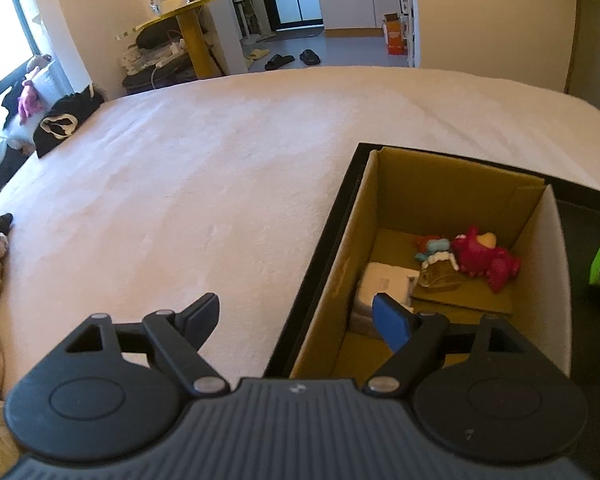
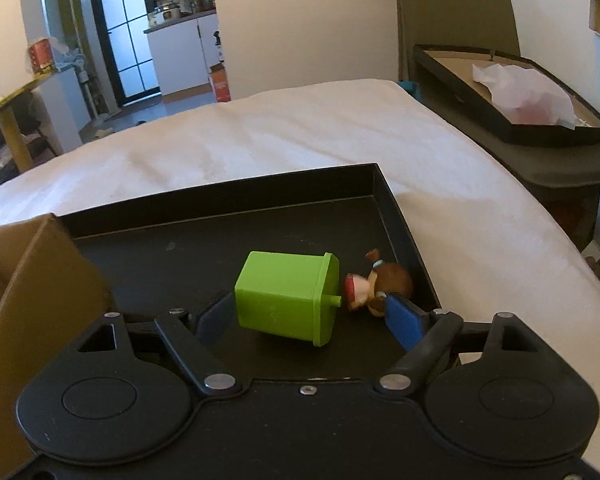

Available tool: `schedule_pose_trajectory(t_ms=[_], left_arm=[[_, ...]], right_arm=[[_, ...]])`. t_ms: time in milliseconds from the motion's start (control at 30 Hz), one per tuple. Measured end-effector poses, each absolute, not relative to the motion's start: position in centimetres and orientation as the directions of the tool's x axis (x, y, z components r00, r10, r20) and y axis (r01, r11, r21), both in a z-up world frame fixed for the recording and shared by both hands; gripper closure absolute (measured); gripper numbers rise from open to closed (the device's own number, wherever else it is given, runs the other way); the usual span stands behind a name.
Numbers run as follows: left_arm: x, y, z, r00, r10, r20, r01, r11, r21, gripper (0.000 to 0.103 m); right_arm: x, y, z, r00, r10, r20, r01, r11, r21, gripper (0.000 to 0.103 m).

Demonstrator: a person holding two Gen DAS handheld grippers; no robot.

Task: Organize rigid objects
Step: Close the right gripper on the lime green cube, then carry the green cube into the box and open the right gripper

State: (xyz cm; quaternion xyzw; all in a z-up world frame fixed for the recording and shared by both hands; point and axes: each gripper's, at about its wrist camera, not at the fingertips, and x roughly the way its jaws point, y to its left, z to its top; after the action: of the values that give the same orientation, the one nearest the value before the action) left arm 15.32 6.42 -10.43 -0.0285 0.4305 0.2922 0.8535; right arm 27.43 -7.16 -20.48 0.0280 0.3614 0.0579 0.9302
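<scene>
Now, target: green bin-shaped toy [image 2: 286, 298] lying on its side in the black tray [image 2: 220, 196], lid end toward the brown figurine [image 2: 380, 286] just beside it.
Key relation: toy sits between the right gripper [image 2: 308, 316] fingers, nearer the left finger; its long axis runs across the gap.
Right claw: spread wide, holding nothing, low over the tray, pointing forward.
Left gripper [image 1: 296, 320]: wide open, empty, straddling the cardboard box [image 1: 380, 184] wall.
Box contents: red plush [image 1: 484, 258], white block [image 1: 384, 282], small figures.
Judgement: right hand is nearer; closing should pinch top and base.
</scene>
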Motion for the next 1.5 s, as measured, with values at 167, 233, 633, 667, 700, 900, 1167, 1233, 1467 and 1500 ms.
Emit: schedule_pose_trajectory(t_ms=[167, 233, 633, 667, 700, 900, 1167, 1233, 1467, 1500], left_arm=[[15.7, 6.5, -11.2, 0.430, 0.493, -0.756, -0.531, 0.816, 0.230, 0.020], [15.8, 6.3, -11.4, 0.425, 0.497, -0.757, -0.525, 0.816, 0.241, 0.020], [15.6, 6.7, -11.9, 0.428, 0.481, -0.765, -0.533, 0.818, 0.217, 0.020], [15.5, 6.8, -11.9, 0.429, 0.477, -0.767, -0.539, 0.817, 0.206, 0.020], [15.4, 7.0, -11.8, 0.433, 0.470, -0.769, -0.542, 0.817, 0.194, 0.020], [14.6, 7.6, -11.3, 0.455, 0.442, -0.773, -0.542, 0.826, 0.154, 0.020], [14.1, 7.8, -11.0, 0.478, 0.409, -0.778, -0.531, 0.839, 0.114, 0.020], [14.0, 7.8, -10.9, 0.484, 0.398, -0.779, -0.523, 0.845, 0.107, 0.020], [13.6, 8.4, -11.0, 0.502, 0.354, -0.789, -0.507, 0.860, 0.063, 0.020], [13.6, 8.4, -11.1, 0.505, 0.350, -0.789, -0.505, 0.861, 0.058, 0.020]], right_arm=[[28.0, -6.5, -21.3, 0.734, 0.071, -0.676, -0.065, 0.997, 0.034, 0.024], [28.1, -6.5, -21.6, 0.731, 0.064, -0.679, -0.069, 0.997, 0.019, 0.040], [26.7, -7.3, -19.9, 0.741, 0.115, -0.662, -0.108, 0.993, 0.051, 0.053], [26.6, -7.4, -19.7, 0.744, 0.115, -0.659, -0.109, 0.993, 0.051, 0.054], [26.4, -7.5, -19.5, 0.745, 0.118, -0.656, -0.114, 0.992, 0.050, 0.054], [25.3, -8.6, -18.0, 0.757, 0.130, -0.640, -0.122, 0.991, 0.057, 0.054], [24.5, -9.0, -16.1, 0.771, 0.125, -0.625, -0.122, 0.991, 0.048, 0.054], [24.2, -9.0, -15.6, 0.773, 0.125, -0.622, -0.124, 0.991, 0.045, 0.054], [23.1, -8.5, -14.1, 0.779, 0.130, -0.614, -0.130, 0.990, 0.045, 0.053], [22.9, -8.4, -13.9, 0.779, 0.131, -0.613, -0.131, 0.990, 0.045, 0.053]])
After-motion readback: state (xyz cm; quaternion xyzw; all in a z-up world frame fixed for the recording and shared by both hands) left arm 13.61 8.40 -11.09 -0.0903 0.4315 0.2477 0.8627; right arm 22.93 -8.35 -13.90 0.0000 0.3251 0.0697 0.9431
